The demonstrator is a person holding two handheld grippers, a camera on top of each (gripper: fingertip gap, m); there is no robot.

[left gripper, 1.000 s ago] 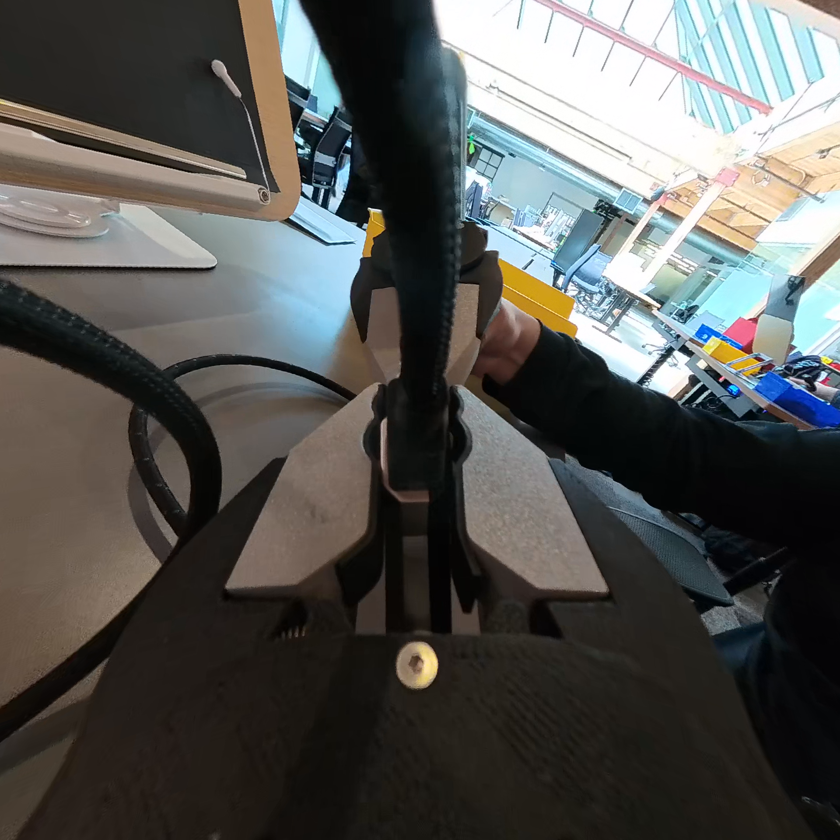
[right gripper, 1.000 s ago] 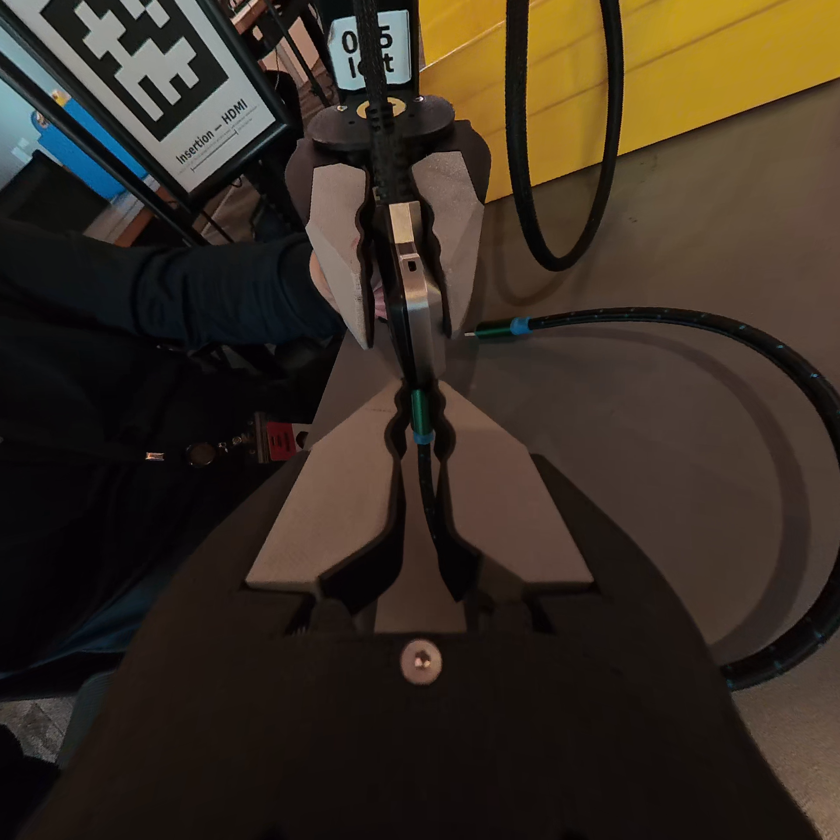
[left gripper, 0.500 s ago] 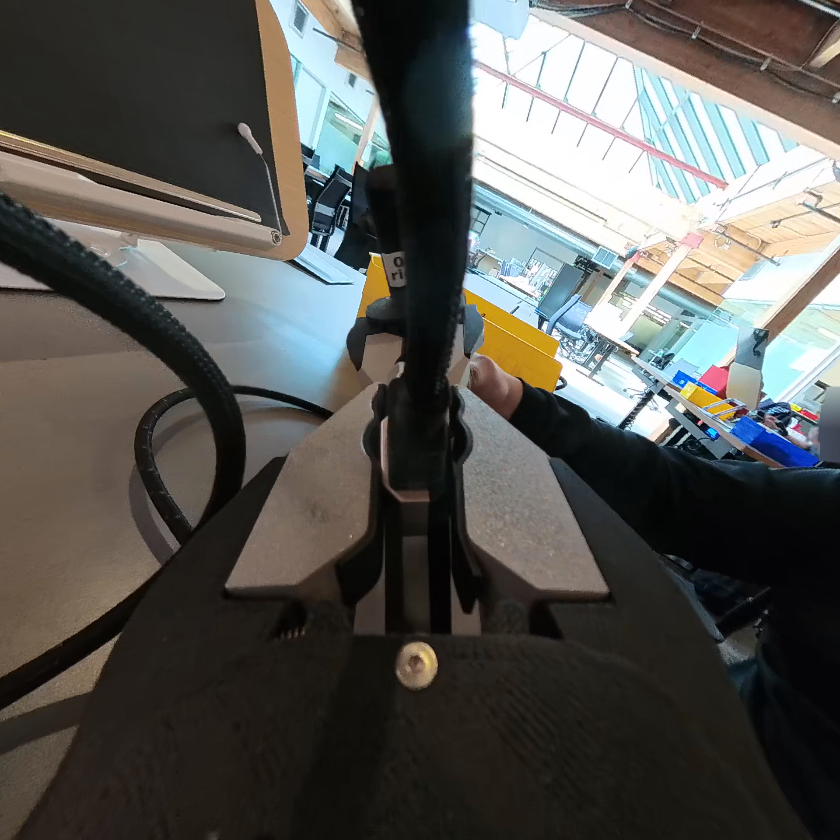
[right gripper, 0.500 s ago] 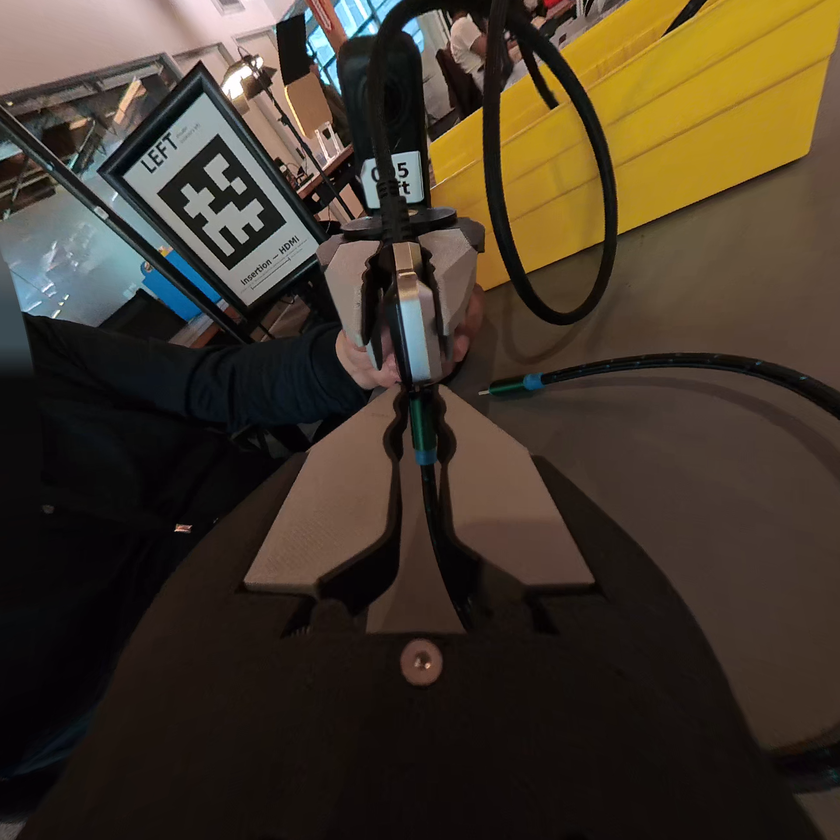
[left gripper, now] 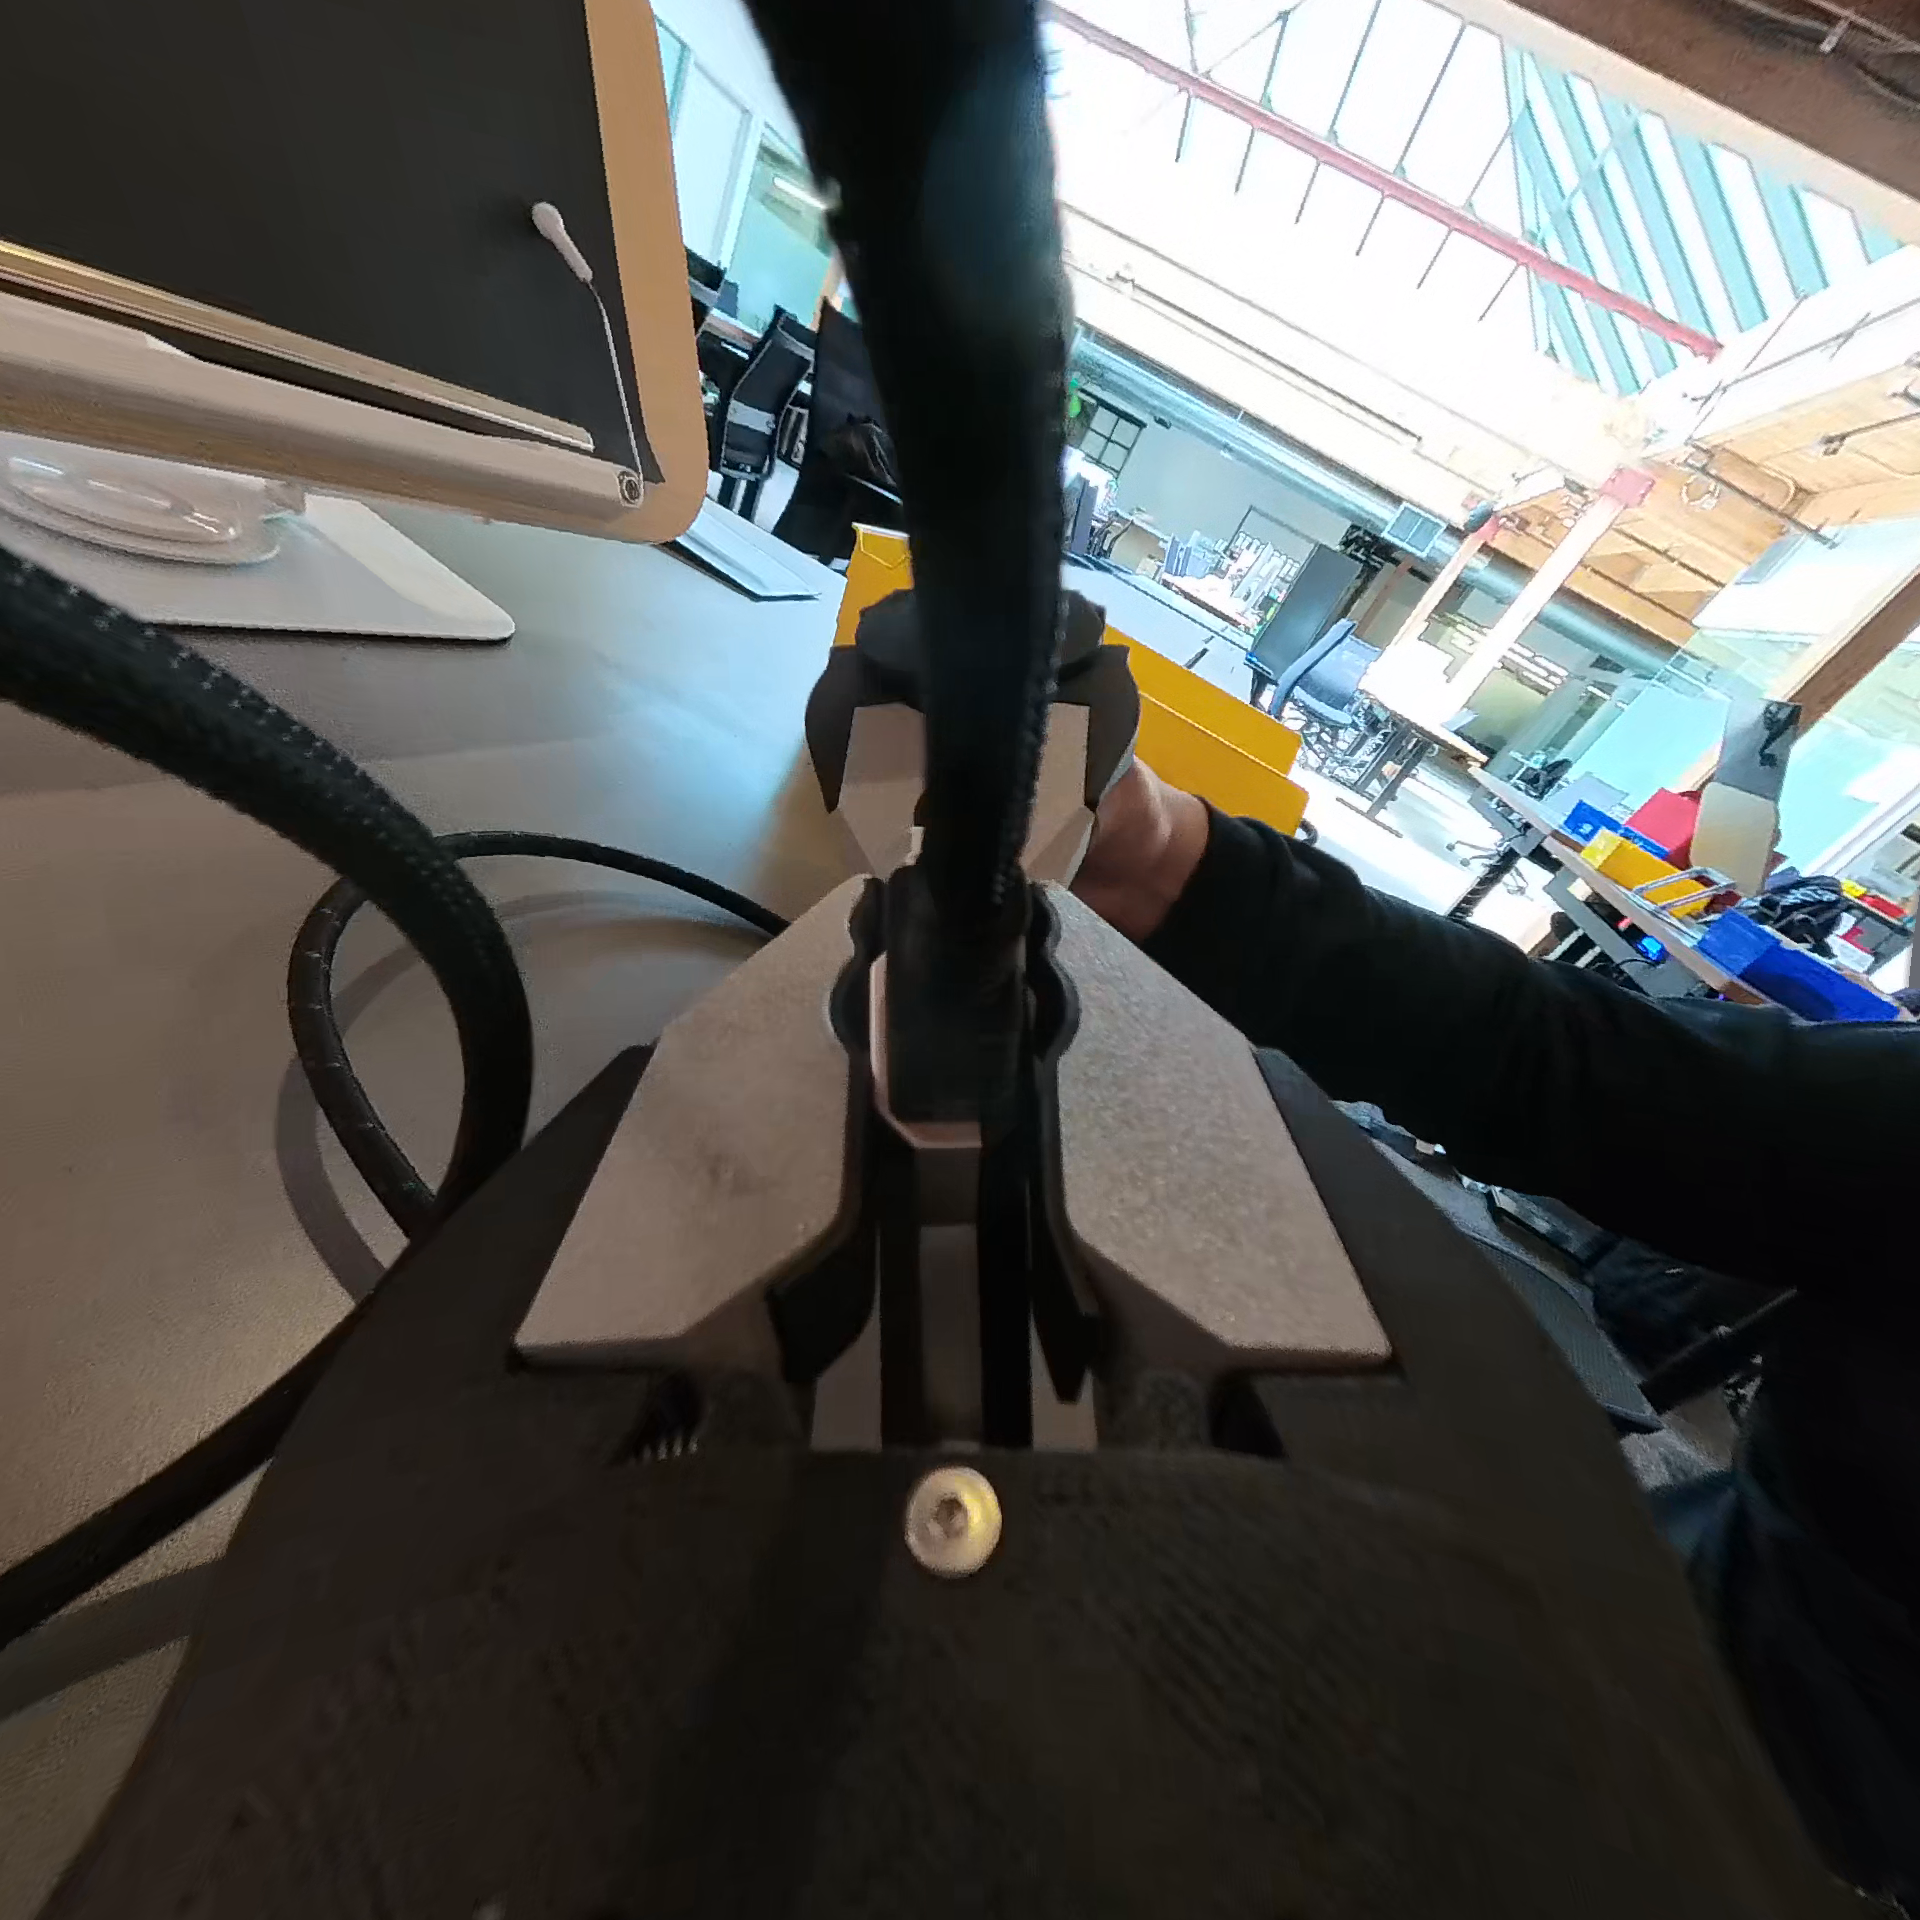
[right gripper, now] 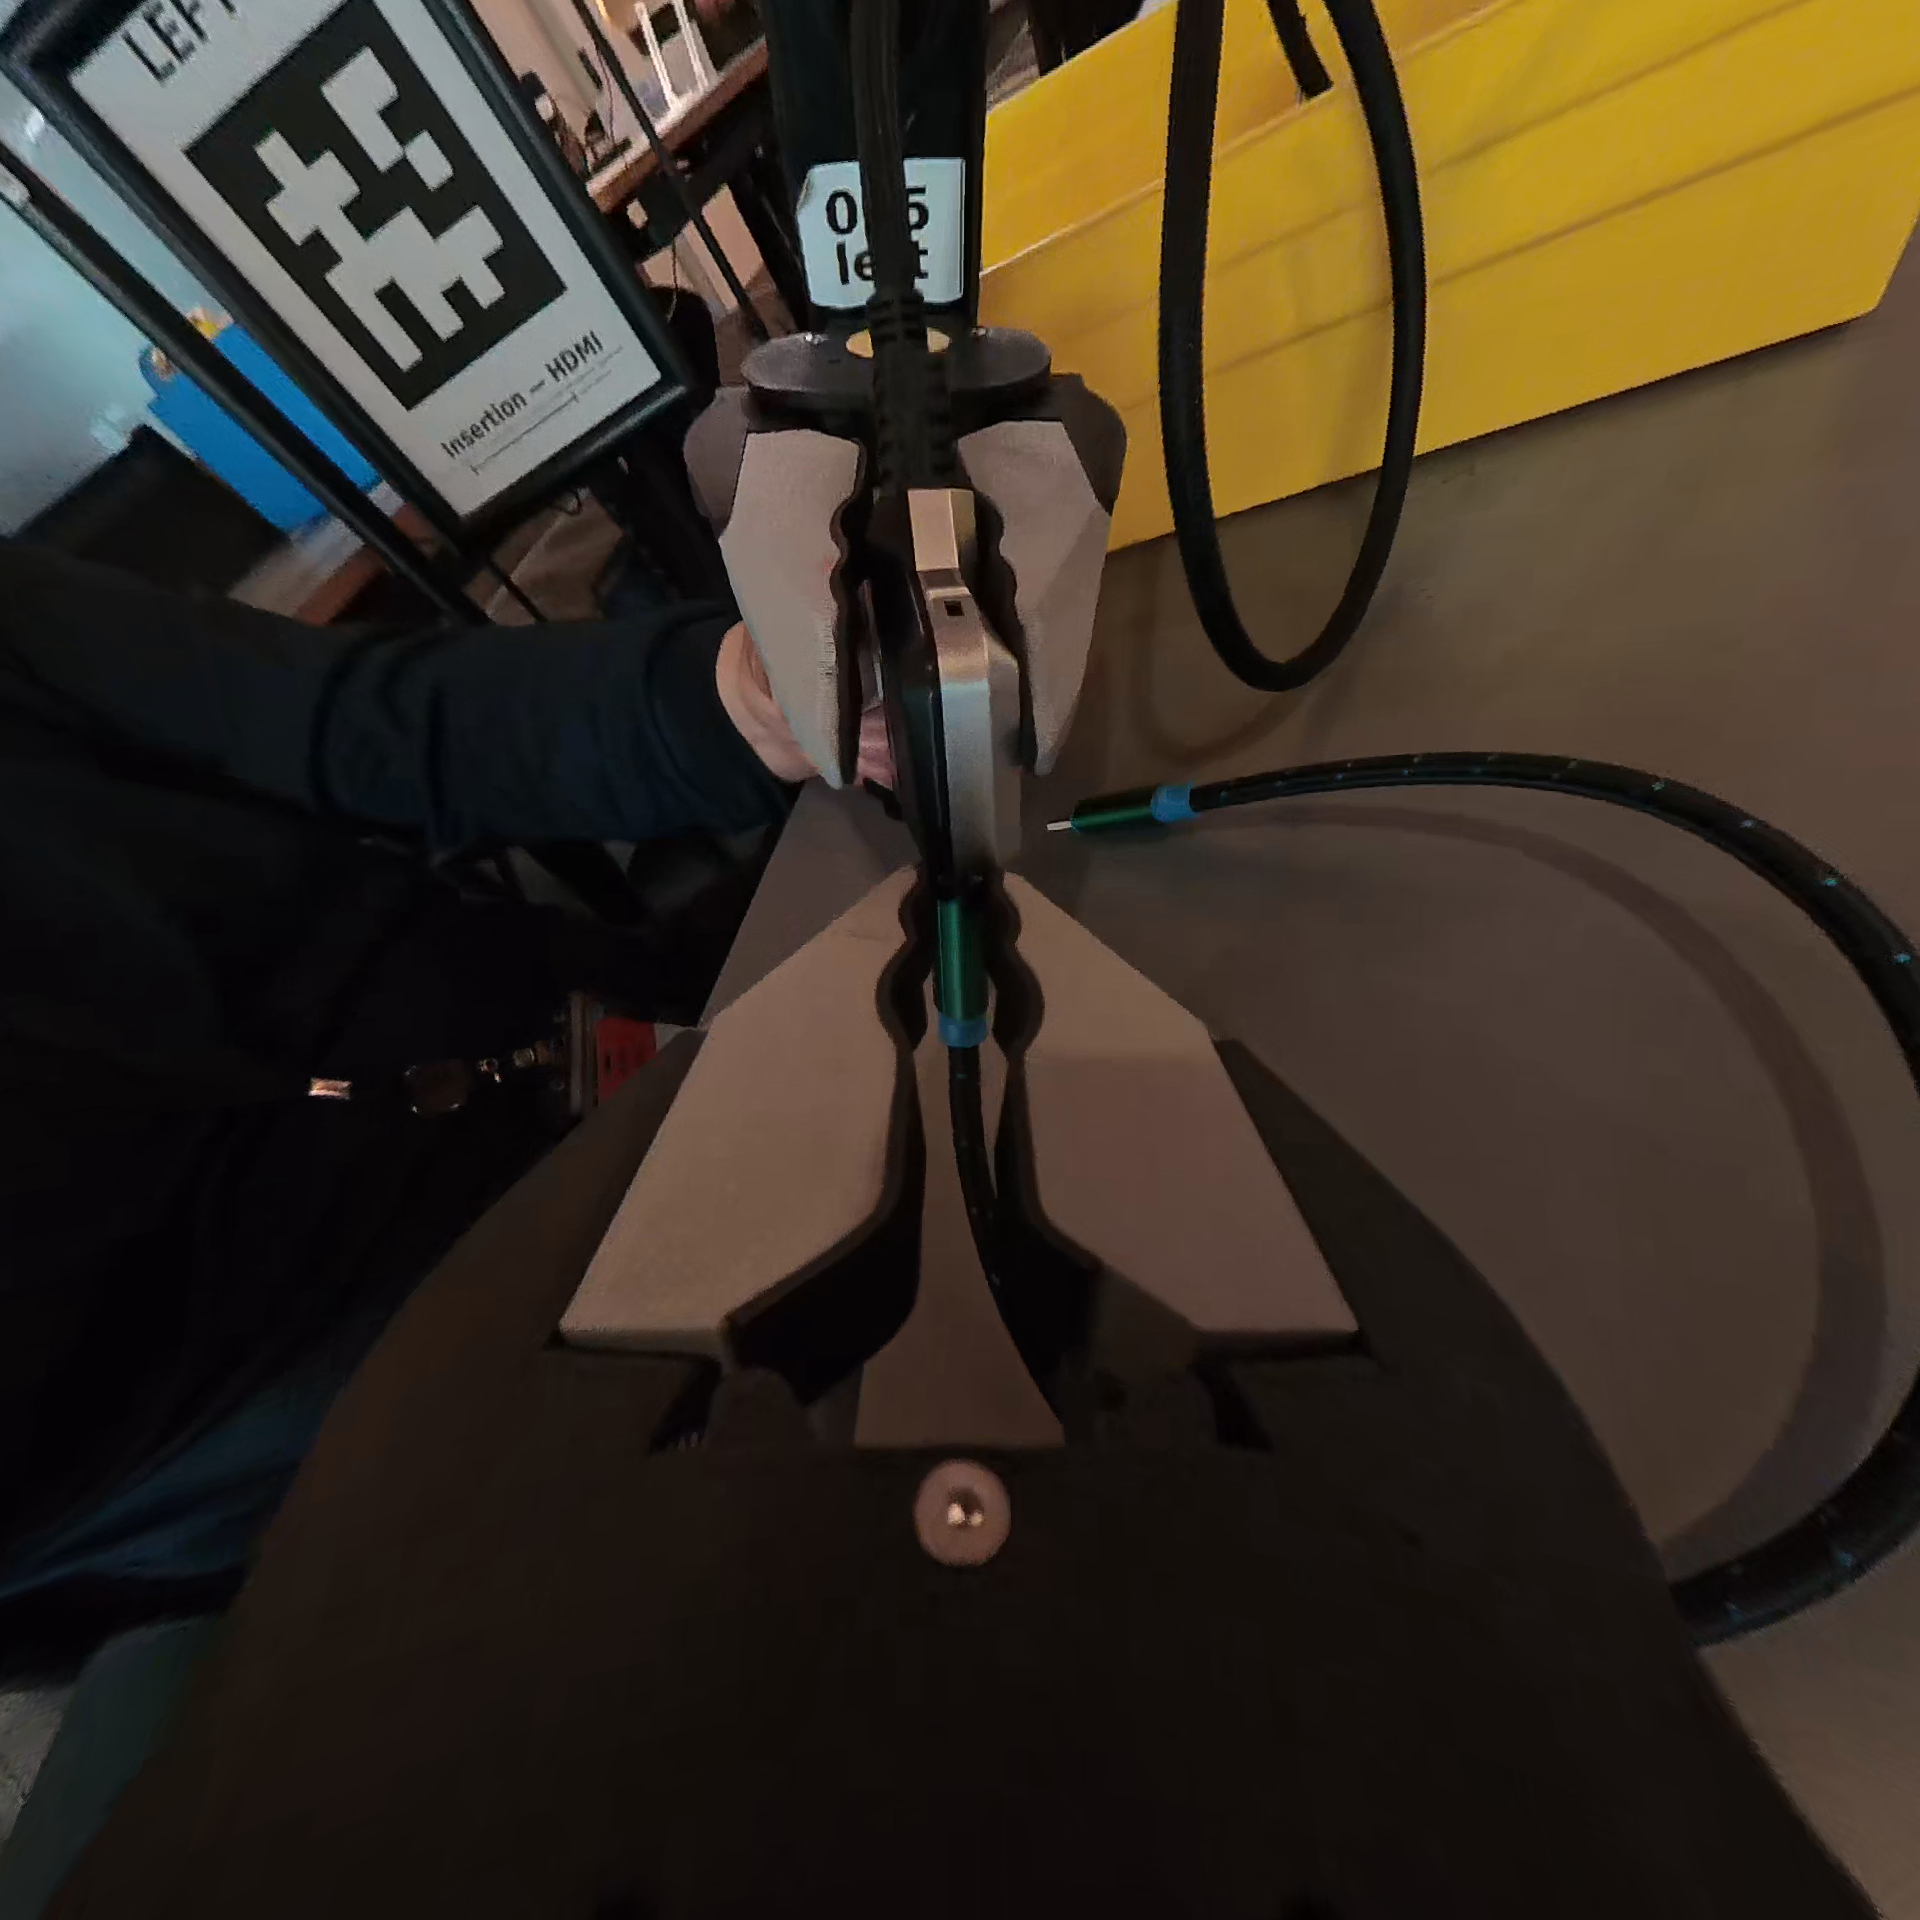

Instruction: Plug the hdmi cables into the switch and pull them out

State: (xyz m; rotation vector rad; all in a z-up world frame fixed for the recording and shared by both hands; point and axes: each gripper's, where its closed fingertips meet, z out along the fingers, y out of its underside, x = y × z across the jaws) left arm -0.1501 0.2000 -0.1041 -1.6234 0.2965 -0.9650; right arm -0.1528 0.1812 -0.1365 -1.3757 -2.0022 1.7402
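My left gripper [left gripper: 951,914] is shut on the HDMI switch [left gripper: 925,1060], a thin silver and black slab held on edge. A thick braided cable [left gripper: 977,623] rises from the switch and hides most of my right gripper [left gripper: 966,862] beyond it. In the right wrist view, my right gripper [right gripper: 956,904] is shut on a green HDMI plug [right gripper: 958,966] with a blue band. The plug's tip meets the near end of the switch [right gripper: 971,717], which the left gripper [right gripper: 935,764] holds. I cannot tell how deep the plug sits. A second green-tipped HDMI cable [right gripper: 1122,810] lies loose on the table.
A grey table [right gripper: 1455,1039] carries loops of black braided cable [left gripper: 405,914]. A yellow bin [right gripper: 1507,260] stands behind, a framed marker sign [right gripper: 384,239] at the left, and a monitor on a stand [left gripper: 312,260] at the far left. A person's sleeved arms hold both grippers. My left and right fingertips are right by each other.
Both views tilted up half a second ago and have come back down. The two grippers look closer together again. Both grips are unchanged.
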